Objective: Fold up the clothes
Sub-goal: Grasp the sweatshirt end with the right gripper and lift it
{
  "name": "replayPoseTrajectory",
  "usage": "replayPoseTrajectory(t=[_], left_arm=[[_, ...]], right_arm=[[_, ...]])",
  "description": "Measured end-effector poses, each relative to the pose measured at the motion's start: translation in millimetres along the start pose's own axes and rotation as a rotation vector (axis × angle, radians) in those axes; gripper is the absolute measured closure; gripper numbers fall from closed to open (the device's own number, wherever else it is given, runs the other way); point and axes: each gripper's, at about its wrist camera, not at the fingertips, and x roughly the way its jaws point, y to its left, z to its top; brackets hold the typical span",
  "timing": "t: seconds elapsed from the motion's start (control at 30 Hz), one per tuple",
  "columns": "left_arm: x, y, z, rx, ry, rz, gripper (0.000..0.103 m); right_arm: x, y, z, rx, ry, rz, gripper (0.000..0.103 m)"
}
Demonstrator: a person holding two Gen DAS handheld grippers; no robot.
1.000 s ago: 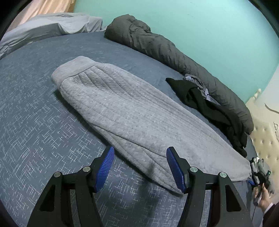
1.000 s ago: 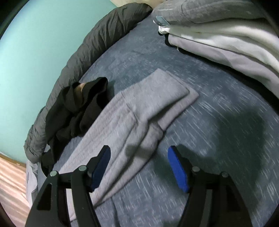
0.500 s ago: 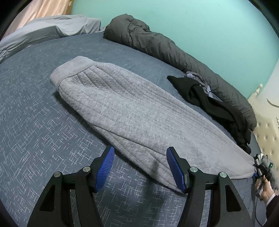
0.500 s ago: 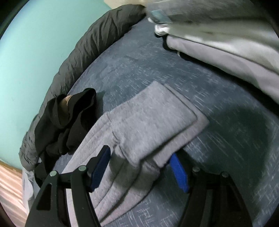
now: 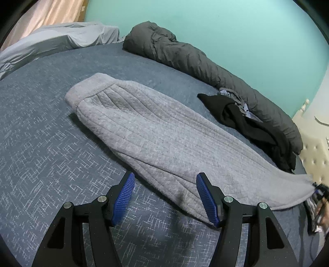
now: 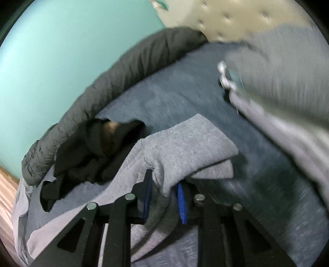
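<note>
Now the right gripper (image 6: 164,197) has clamped the cuff end of the grey quilted trousers (image 5: 156,141), lifting it at the left view's 4 o'clock; the left gripper (image 5: 164,195) hovers agape above the bed (image 5: 41,143), so folding begins.

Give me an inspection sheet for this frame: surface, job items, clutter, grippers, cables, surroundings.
Surface: blue patterned bedsheet.
Job's things: grey quilted trousers lying flat along the bed, cuff end raised at the right gripper.
Clutter: black garment bunched by the dark grey duvet roll; folded pile, blurred.
Grippers: left gripper open, over the trousers' near edge; right gripper shut on the trousers' cuff.
Cables: nothing seen.
Surroundings: teal wall, cream tufted headboard.
</note>
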Motion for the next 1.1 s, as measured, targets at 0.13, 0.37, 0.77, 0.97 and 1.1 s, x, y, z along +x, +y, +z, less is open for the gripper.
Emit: replayPoseTrajectory(t=[0.13, 0.37, 0.77, 0.97, 1.1], left_arm=[[-12, 3, 1, 0.012, -0.022, 0.005, 0.037], [-31, 18, -4, 0.002, -0.027, 0.012, 0.037], [-54, 23, -9, 0.015, -0.024, -0.002, 0.037], [-47, 18, -14, 0.072, 0.006, 0.006, 0.037], [-43, 21, -13, 0.073, 0.015, 0.001, 0.037]], right_arm=[[-34, 21, 34, -0.027, -0.046, 0.008, 0.083], [-98, 37, 82, -0.048, -0.119, -0.025, 0.084], [-172, 44, 117, -0.17, -0.178, -0.154, 0.084], [-150, 93, 88, -0.292, -0.104, -0.149, 0.084], [-133, 132, 63, -0.338, -0.068, -0.098, 0.084]])
